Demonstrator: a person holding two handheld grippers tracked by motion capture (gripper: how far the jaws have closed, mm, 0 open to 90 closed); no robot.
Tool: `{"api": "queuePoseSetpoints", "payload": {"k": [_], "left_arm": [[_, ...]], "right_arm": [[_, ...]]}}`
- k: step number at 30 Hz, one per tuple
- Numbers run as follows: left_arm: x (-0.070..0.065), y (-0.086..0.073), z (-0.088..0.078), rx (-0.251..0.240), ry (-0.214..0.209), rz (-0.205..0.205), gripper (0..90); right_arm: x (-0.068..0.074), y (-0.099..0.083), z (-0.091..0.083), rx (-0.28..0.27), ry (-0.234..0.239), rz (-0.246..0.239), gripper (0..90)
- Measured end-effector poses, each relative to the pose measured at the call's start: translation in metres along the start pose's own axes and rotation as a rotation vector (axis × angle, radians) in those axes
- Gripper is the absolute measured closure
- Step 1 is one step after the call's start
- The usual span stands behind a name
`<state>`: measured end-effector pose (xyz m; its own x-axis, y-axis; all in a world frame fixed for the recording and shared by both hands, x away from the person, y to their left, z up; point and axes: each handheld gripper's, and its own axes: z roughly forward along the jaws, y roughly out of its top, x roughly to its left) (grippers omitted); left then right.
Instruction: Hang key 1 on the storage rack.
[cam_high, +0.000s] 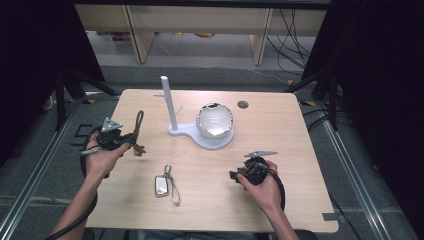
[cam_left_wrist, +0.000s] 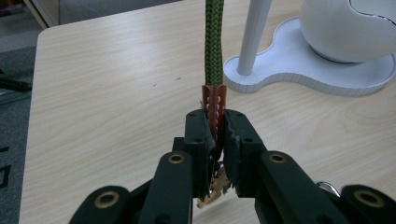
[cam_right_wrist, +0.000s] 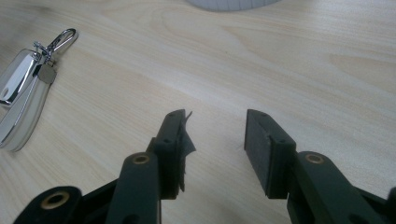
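L hand-held gripper (cam_left_wrist: 215, 140), at 9 o'clock on the surface (cam_high: 280, 125), is clamped on the orange collar of a green braided-cord keychain (cam_left_wrist: 214, 51), cord rising toward 12 o'clock. R hand-held gripper (cam_right_wrist: 217, 140), at 4 o'clock, rests w/ jaws apart, nothing between them. Peg stand (cam_high: 169, 105) w/ white bowl (cam_high: 215, 120) sits at center; chrome key fob (cam_high: 161, 186) at 6 o'clock. Risk: grip is narrow on the collar, so the cord could twist or slip out en route to the peg.

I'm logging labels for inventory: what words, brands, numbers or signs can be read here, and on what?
None can be read: the green cord, its orange clip, the key fob, the white stand and the table show no legible text.
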<state>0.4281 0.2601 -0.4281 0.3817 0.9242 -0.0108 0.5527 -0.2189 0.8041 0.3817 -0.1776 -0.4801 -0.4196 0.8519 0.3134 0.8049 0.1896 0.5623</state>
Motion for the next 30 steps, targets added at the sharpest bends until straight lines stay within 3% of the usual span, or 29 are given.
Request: {"api": "queuePoseSetpoints", "payload": {"k": [1,3,7,8,14,21,30], "left_arm": [[0.0,0.001,0.0,0.01,0.008,0.02,79.5],[-0.003,0.002,0.002,-0.023,0.006,-0.015,79.5],[-0.005,0.006,0.002,-0.027,0.012,-0.006,79.5],[-0.006,0.007,0.002,-0.046,0.014,-0.021,79.5],[-0.01,0.011,0.002,-0.109,0.052,-0.008,79.4],[-0.015,0.016,0.003,-0.157,0.07,-0.013,79.4],[-0.018,0.025,0.009,-0.171,0.088,-0.01,79.5]], "right_arm": [[0.002,0.0,0.0,0.003,0.003,0.022,59.3],[0.0,0.0,0.0,-0.001,-0.007,0.002,59.3],[0.002,0.0,0.0,0.003,-0.005,0.023,59.3],[0.002,0.0,0.0,0.002,-0.001,0.025,59.3],[0.002,0.0,0.0,0.003,-0.007,0.021,59.3],[0.0,0.0,0.0,-0.003,0.002,0.003,59.3],[0.002,0.0,-0.001,-0.003,0.013,0.016,59.3]]}}
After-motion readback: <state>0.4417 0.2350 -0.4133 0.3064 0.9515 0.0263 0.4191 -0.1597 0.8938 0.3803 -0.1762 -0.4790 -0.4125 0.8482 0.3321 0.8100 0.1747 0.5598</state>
